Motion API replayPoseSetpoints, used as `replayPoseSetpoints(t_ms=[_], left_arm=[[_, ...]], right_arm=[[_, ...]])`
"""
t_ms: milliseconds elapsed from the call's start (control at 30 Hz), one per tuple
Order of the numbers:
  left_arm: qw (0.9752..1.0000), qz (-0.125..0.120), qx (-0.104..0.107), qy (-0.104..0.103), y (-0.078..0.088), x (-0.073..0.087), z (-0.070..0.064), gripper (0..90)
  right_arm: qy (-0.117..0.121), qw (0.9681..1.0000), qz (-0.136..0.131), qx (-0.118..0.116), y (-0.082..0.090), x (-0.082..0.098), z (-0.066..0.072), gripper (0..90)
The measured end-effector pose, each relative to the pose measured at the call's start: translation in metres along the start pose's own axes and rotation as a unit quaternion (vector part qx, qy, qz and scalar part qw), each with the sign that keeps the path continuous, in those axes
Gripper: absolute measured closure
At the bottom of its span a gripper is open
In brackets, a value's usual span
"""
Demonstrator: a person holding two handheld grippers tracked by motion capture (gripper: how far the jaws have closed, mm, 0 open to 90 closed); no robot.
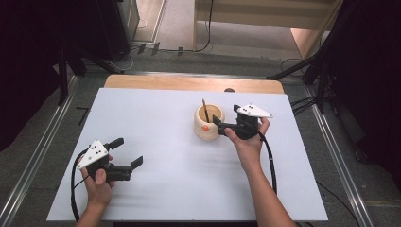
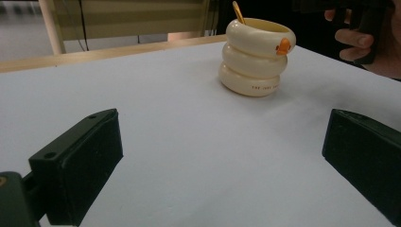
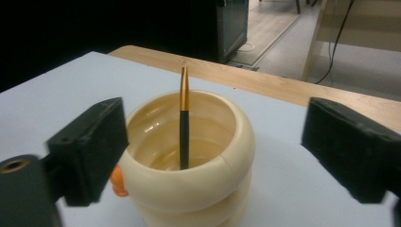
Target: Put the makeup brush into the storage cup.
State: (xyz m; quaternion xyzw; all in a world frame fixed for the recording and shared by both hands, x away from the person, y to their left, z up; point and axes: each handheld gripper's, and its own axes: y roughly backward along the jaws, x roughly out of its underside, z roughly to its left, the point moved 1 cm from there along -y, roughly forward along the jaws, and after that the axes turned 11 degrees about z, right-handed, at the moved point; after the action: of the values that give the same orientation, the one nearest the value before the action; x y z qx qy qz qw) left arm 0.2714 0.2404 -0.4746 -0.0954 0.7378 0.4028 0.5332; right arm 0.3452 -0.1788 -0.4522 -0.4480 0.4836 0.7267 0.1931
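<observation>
A: Holder position? Cream ringed pen holder point(image 1: 208, 122) stands upright on the white table point(image 1: 156, 189), right of centre toward the far edge, small orange knob point(image 1: 205, 127) on its near side.

B: Confirmed. Contents: one pen point(image 1: 205, 110), black lower barrel, gold upper part, standing inside and leaning on the inner wall. In the right gripper view the pen point(image 3: 184, 124) rises above the rim of the holder point(image 3: 189, 161).

A: Right gripper point(image 1: 226, 124)?

B: Held in the right hand point(image 1: 246, 142), just beside the holder on its right. Jaws apart, pointing at the holder; in its own view they sit either side of the rim, not touching it. Nothing clamped.

A: Left gripper point(image 1: 127, 152)?

B: Held in the left hand point(image 1: 97, 182) at the near left of the table, well apart from the holder. Jaws wide apart, bare table between them. Its view shows the holder point(image 2: 256, 56) far off, orange knob point(image 2: 283, 46) facing right.
</observation>
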Motion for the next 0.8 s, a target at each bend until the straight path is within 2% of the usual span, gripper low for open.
replayPoseSetpoints(t_ms=[67,400,800], left_arm=[[1.0,0.0,0.0,0.0,0.0,0.0,0.0,0.0],[1.0,-0.002,0.001,0.001,0.0,0.0,-0.001,0.0],[1.0,-0.002,0.0,-0.001,-0.001,0.0,-0.002,0.0]], right_arm=[[-0.001,1.0,0.002,-0.004,0.002,0.002,-0.001,0.0],[-0.002,1.0,0.007,0.002,0.014,0.02,-0.011,0.0],[0.0,1.0,-0.002,0.002,0.031,0.037,-0.016,0.0]])
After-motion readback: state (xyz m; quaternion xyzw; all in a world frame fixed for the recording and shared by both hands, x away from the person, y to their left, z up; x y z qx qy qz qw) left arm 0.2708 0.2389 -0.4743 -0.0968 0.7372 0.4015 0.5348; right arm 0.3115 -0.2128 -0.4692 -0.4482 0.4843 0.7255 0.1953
